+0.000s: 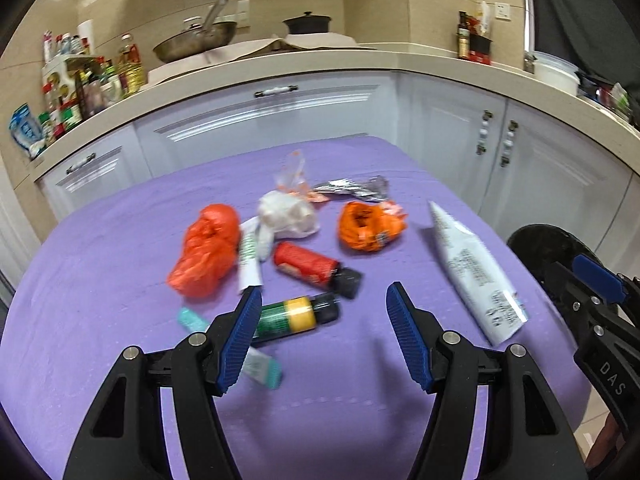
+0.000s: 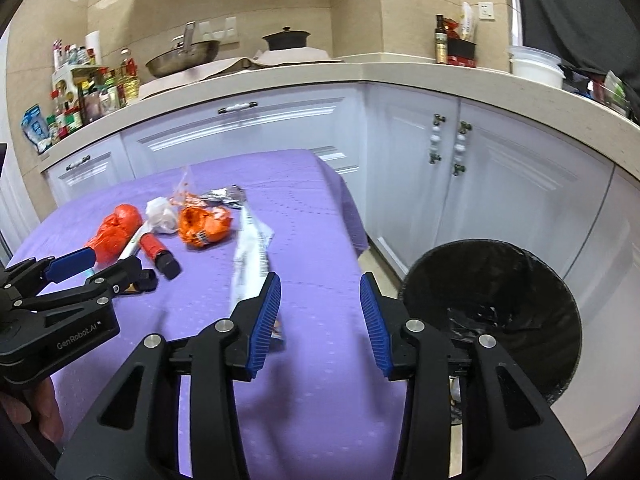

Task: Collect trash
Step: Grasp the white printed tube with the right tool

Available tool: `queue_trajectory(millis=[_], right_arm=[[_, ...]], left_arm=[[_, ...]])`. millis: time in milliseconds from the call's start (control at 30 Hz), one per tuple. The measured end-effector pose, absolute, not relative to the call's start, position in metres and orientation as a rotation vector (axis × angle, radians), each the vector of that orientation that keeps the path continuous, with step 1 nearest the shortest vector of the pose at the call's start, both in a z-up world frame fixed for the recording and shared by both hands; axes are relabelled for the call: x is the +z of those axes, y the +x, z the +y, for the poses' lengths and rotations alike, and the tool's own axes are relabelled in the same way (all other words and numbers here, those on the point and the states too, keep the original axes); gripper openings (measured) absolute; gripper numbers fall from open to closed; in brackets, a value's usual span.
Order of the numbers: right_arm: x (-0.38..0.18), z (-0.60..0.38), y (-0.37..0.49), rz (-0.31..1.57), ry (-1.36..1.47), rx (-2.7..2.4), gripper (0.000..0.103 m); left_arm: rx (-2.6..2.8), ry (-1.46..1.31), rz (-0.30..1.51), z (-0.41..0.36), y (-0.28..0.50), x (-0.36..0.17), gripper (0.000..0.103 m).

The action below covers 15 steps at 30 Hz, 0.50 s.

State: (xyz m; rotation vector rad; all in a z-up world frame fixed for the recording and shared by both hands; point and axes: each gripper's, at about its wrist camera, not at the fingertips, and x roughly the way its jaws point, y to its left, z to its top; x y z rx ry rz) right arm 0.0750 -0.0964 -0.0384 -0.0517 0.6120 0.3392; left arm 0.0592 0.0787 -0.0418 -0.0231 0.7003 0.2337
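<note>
Both claws gape empty; only right wrist view shows black bin (image 2: pixel 492 316) whole, beside purple table (image 2: pixel 312 240).

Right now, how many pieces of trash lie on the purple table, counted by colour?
Orange or red: 3, a crumpled bag, a wrapper, a small bottle
White: 3, a big tube, a wad, a thin tube
Green: 1, a bottle
Teal: 1, a packet
Silver: 1, a foil wrapper
Clear: 1, a plastic scrap
Total: 10

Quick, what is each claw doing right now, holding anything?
Left claw: open, holding nothing.
Right claw: open, holding nothing.
</note>
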Motion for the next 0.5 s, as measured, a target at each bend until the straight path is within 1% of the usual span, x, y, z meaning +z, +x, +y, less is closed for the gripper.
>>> queue_trajectory(millis=[133,333,367,400,433,500], right_arm=[[-0.042,-0.083,0.076,0.625,-0.067,0.357,0.041],[-0.051,-0.067,0.082,0.663,-0.081,0.381,0.042],[-0.052,-0.065,0.084,0.670,-0.083,0.383,0.043],[-0.054,-0.063,0.085,0.679,-0.086,0.384,0.048],[-0.055,-0.062,0.086,0.685,-0.087,0.386,0.051],[-0.057,-0.059,0.089,0.697,-0.093,0.390,0.051]], left_arm=[[0.259,-0.034,0.702,0.090,0.054,-0.043,0.068],[0.291,-0.054,0.717,0.109,0.049,-0.047,0.070],[0.295,-0.058,0.720,0.112,0.049,-0.048,0.070],[0.298,-0.062,0.723,0.114,0.049,-0.049,0.070],[0.302,-0.067,0.726,0.116,0.048,-0.049,0.071],[0.308,-0.074,0.730,0.119,0.047,-0.051,0.071]])
